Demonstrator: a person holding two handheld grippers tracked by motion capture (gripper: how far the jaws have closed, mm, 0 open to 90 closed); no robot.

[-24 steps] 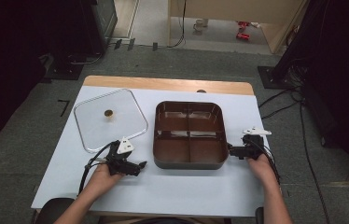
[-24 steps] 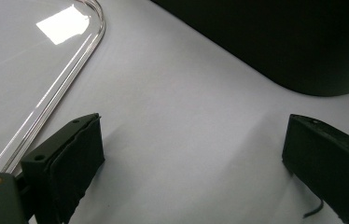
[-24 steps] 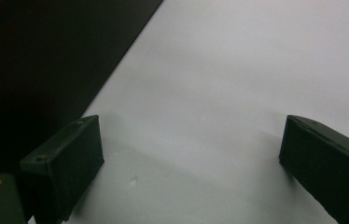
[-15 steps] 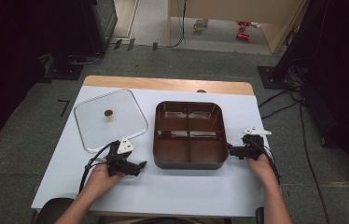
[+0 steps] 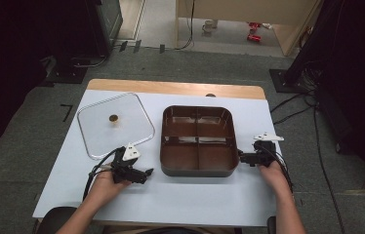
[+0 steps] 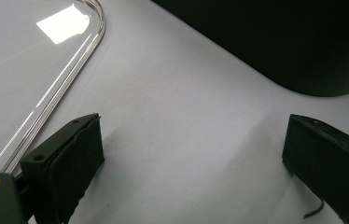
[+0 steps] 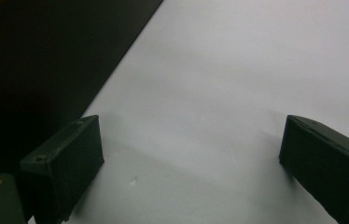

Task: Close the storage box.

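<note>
- Presently, the dark brown square plastic tray (image 5: 197,140) with four compartments sits at the middle of the white surface (image 5: 185,195), uncovered; all four compartments appear empty.
- The clear square lid (image 5: 114,123) with rounded corners and a small brown knob lies flat on the surface to the left of the tray, close beside it but apart, not touching.
- The left claw (image 5: 147,172) rests low over the surface just off the tray's near left corner, below the lid's near edge. In the left gripper view its jaws stand wide apart with bare surface between them; the lid's rim (image 6: 65,79) runs just beyond the left jaw and the tray's dark wall (image 6: 275,42) lies ahead to the right. It holds nothing.
- The right claw (image 5: 241,157) points at the tray's right wall near the front corner, very near it; contact cannot be confirmed. In the right gripper view its jaws are likewise spread, empty, with the tray's wall (image 7: 46,60) ahead to the left.
- Assessment: the work in hand looks like fitting the lid to the tray, or moving the tray. No grasp has been made on either item, so nothing is done yet as far as shown.
- Remaining, by judgement: closing on the lid's rim, lifting it, aligning it over the tray and seating it.
</note>
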